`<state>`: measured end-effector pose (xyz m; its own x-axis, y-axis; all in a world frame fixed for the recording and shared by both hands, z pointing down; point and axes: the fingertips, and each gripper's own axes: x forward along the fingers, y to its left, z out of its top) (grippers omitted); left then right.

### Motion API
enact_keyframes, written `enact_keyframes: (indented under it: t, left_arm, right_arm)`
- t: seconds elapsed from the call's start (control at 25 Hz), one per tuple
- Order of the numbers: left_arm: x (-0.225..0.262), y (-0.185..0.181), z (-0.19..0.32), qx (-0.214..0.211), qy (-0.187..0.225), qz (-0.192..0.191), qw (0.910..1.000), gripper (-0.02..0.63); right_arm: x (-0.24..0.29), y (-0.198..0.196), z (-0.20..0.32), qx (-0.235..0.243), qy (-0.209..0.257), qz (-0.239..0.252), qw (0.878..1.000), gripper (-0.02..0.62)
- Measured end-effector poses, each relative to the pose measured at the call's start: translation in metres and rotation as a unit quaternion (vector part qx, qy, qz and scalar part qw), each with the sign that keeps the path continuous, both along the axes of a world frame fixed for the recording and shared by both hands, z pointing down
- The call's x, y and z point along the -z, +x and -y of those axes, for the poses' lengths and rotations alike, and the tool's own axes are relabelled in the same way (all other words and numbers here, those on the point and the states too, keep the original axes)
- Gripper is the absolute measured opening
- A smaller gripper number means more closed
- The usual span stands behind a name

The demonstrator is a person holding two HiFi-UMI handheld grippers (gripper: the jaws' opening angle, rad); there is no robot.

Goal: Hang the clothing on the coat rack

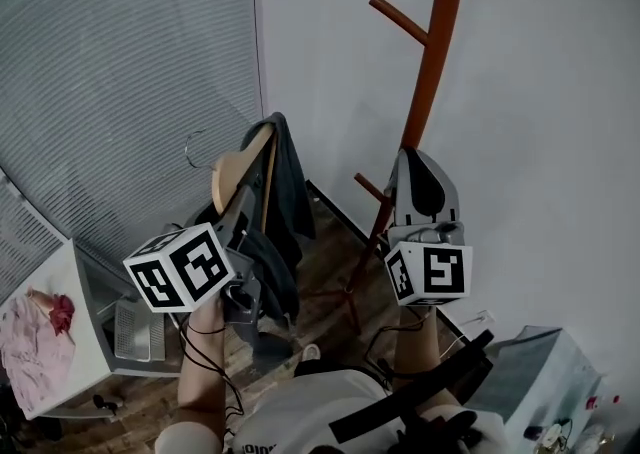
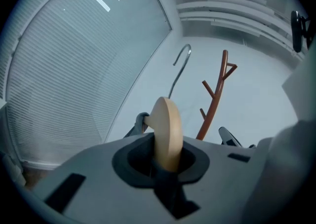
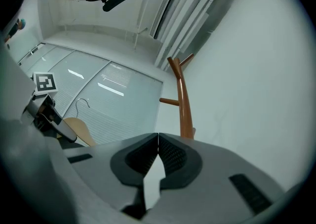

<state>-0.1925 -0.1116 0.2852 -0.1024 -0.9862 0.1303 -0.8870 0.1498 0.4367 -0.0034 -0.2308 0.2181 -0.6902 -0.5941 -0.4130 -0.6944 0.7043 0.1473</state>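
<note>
A pale wooden hanger (image 1: pixel 243 164) with a metal hook (image 1: pixel 194 148) carries a dark grey-blue garment (image 1: pixel 288 204). My left gripper (image 1: pixel 238 204) is shut on the hanger's wooden shoulder (image 2: pixel 167 131), and the hook (image 2: pixel 181 63) rises above it. The brown coat rack (image 1: pixel 432 57) stands against the white wall to the right, its pegs bare. It also shows as the coat rack (image 2: pixel 216 98) beyond the hanger. My right gripper (image 1: pixel 417 162) is raised in front of the coat rack (image 3: pixel 183 103), jaws shut with nothing between them (image 3: pixel 158 138).
Window blinds (image 1: pixel 120 72) fill the left wall. A white cabinet (image 1: pixel 75 342) at the lower left holds a pink cloth (image 1: pixel 35 337). A pale box (image 1: pixel 545 372) sits at the lower right. Cables lie on the wood floor (image 1: pixel 330 262) near the rack's feet.
</note>
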Motion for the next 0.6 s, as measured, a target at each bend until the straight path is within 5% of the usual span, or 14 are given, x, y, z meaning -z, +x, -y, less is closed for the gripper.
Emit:
enact_keyframes:
  t: [0.6]
  left_arm:
    - [0.053,0.012,0.113,-0.119,0.032,0.043,0.9914,0.057]
  right_arm:
    - [0.026,0.038,0.02,-0.122,0.044,-0.003,0.992,0.021]
